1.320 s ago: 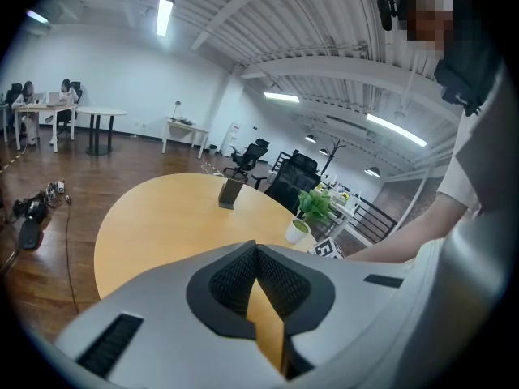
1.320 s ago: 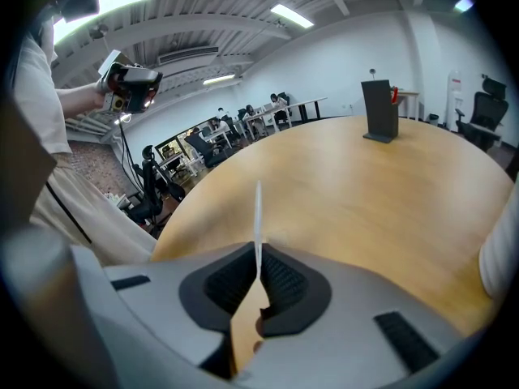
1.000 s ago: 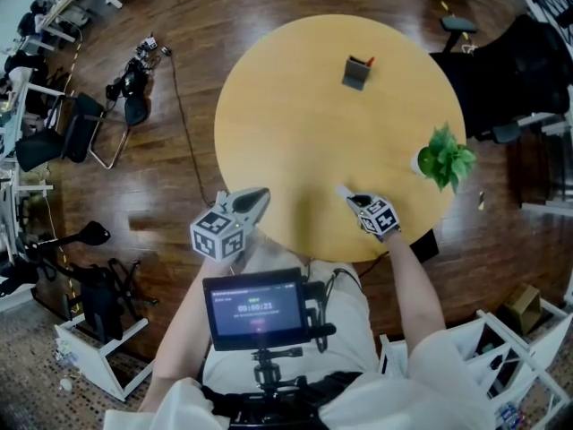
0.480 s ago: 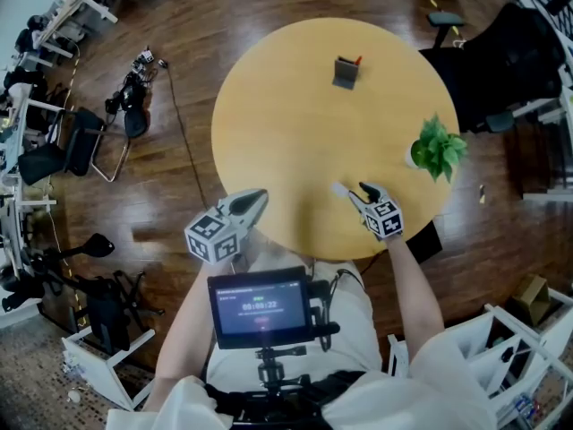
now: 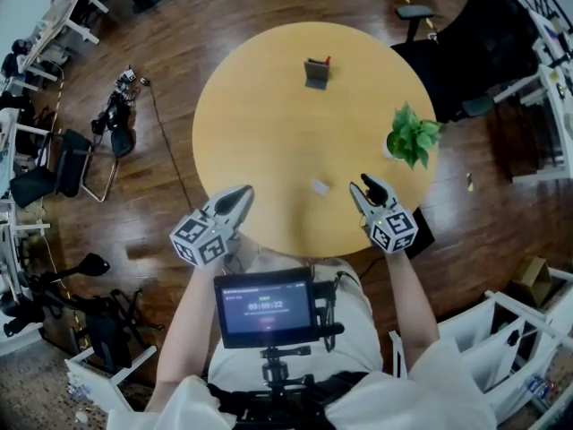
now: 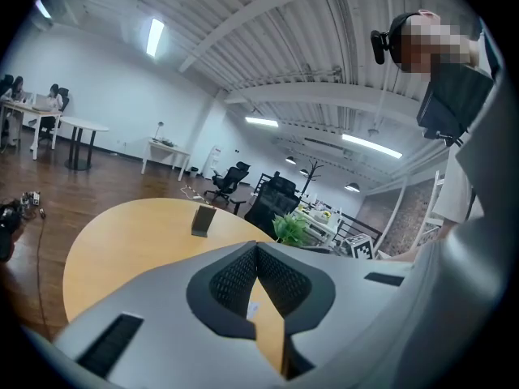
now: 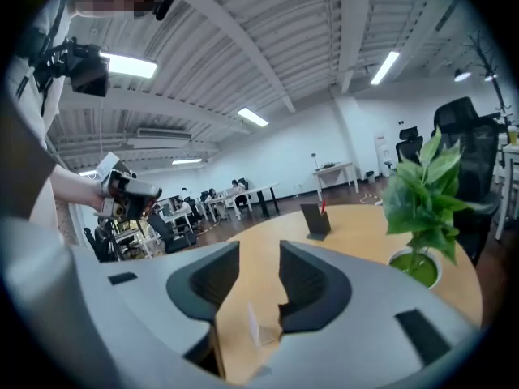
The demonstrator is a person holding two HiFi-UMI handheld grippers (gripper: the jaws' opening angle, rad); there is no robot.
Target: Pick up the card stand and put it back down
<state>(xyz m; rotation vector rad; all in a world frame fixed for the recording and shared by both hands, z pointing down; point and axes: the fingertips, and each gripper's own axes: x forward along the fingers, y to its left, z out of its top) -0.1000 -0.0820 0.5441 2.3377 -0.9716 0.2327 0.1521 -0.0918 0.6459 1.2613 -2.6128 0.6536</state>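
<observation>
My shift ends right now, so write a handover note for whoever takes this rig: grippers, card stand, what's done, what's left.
Left gripper: shut, empty, held by the near left edge of the table.
Right gripper: open. Its jaws have just been opening and nothing is gripped between them. It is held over the table's near edge.
Card stand: on the table near the front edge, between the two grippers, touched by neither.
Done: the stand appears set back down and released.
Left: probably nothing. Check that the stand sits steady.
</observation>
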